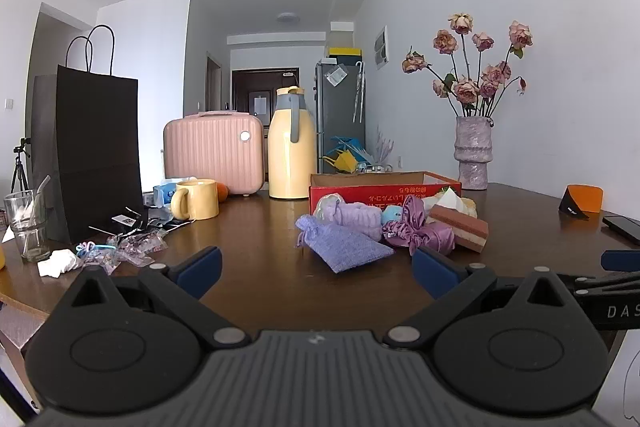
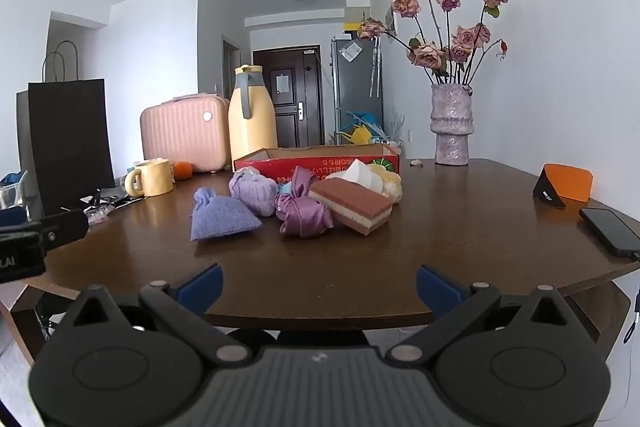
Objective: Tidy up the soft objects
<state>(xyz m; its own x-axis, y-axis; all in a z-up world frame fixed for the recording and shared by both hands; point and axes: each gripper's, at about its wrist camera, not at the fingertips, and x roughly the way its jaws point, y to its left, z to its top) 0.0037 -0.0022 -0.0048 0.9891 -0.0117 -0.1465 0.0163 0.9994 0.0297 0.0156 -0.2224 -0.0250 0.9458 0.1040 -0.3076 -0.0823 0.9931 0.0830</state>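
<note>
A pile of soft objects lies on the dark wooden table (image 1: 280, 287) in front of a red cardboard box (image 1: 384, 189): a lavender drawstring pouch (image 1: 344, 245), a knitted lilac bundle (image 1: 356, 217), a purple satin scrunchie (image 1: 418, 231) and a brown-and-cream sponge (image 1: 460, 223). The right wrist view shows the same pouch (image 2: 224, 215), bundle (image 2: 254, 193), scrunchie (image 2: 304, 215), sponge (image 2: 352, 205) and box (image 2: 316, 161). My left gripper (image 1: 316, 273) is open and empty just short of the pouch. My right gripper (image 2: 318, 289) is open and empty at the table's near edge.
A yellow mug (image 1: 196, 199), pink case (image 1: 214, 153), yellow thermos (image 1: 290, 147), black paper bag (image 1: 96, 151) and glass (image 1: 26, 225) stand at the left and back. A vase of dried roses (image 1: 474, 151), an orange holder (image 2: 568, 183) and a phone (image 2: 610, 231) are at the right.
</note>
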